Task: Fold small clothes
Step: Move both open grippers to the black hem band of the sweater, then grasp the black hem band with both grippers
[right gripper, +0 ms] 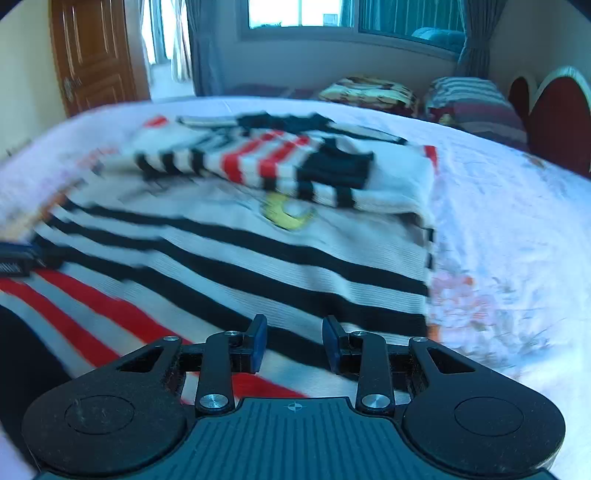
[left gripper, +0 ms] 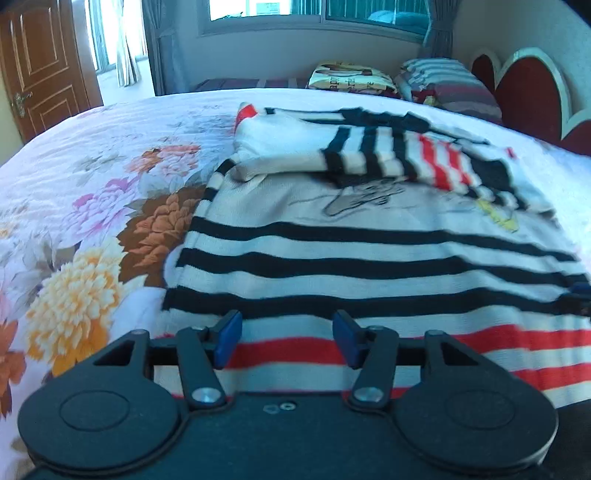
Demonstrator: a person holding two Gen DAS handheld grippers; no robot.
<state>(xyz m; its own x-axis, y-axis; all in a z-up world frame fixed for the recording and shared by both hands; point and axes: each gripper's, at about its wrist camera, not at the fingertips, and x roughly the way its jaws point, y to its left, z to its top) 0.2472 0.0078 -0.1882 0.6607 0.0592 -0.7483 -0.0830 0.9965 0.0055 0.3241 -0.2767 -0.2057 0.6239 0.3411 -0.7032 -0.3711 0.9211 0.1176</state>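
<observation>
A small striped sweater lies flat on the bed, its white body crossed by black bands and, at the near hem, red ones. Both sleeves are folded in across the chest, overlapping just above a printed cartoon figure — a yellow patch of it shows below the cuffs in the right wrist view.

The left gripper sits low over the near hem, jaws spread wide with only the red-and-white stripes between the blue pads; nothing is gripped. The right gripper is over the hem too, toward the sweater's right side, jaws likewise parted and holding nothing.

The floral bedspread shows to the left of the garment. At the far end lie two pillows, a red heart-shaped headboard far right, a window behind, and a wooden door far left — well apart from the sweater.
</observation>
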